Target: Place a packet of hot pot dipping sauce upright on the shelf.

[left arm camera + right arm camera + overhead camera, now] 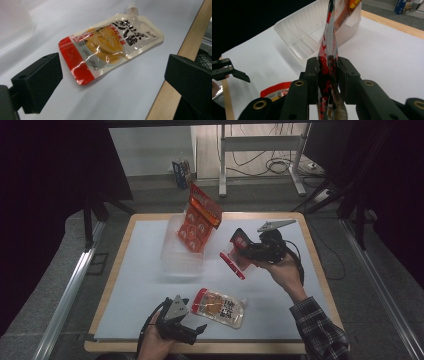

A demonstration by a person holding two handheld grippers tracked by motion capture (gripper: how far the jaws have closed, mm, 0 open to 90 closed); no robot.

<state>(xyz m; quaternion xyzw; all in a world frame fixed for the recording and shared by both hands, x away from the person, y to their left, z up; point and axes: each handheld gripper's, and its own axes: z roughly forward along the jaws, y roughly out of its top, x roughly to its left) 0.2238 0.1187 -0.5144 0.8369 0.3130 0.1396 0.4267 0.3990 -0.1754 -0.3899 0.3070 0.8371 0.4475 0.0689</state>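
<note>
Two tongs, one pouch each

Your right tongs (327,75) clamp a limp red pouch (235,255) aloft right of the clear tub (172,252). Your left tongs (192,325) gape beside the slick spouted pouch (110,45) lying near-centre on the tabletop (140,270); pinch its flat red edge.

A blue box (181,172) is standing on the grey floor (150,195) beyond the surface (145,285). Cables (278,167) are lying coiled beneath a white desk frame (222,160). A black curtain (45,180) is hanging at the left.
</note>
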